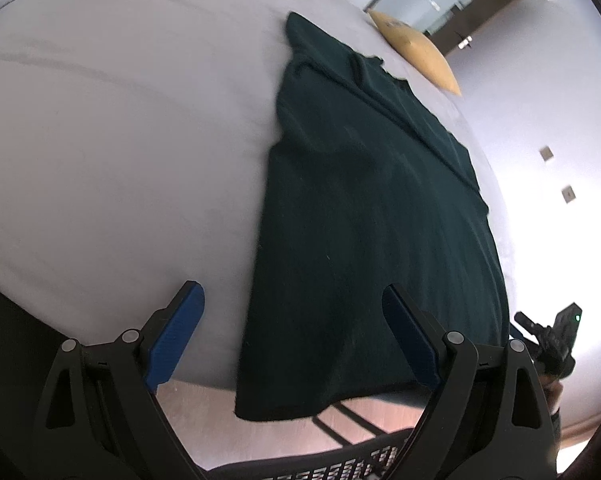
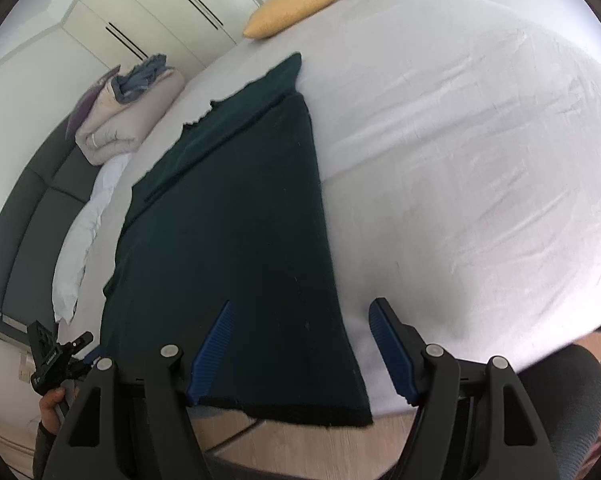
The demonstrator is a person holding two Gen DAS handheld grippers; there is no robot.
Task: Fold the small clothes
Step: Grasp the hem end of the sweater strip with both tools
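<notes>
Dark green garment point(image 1: 364, 208) lies flat on the white bed point(image 1: 120, 140), long axis running away from both hands (hem hanging over the near edge), between the wide-open, empty left gripper point(image 1: 292, 336) and right gripper point(image 2: 300, 352).

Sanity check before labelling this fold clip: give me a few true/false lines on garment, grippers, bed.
1. The dark green garment lies spread on the white bed, its hem hanging over the near edge. True.
2. The left gripper is shut on the garment. False: it is open, nothing pinched.
3. The right gripper is open. True.
4. The yellow pillow lies on the garment. False: it lies apart, at the bed's far end.
5. The garment is balled up. False: it lies flat.
</notes>
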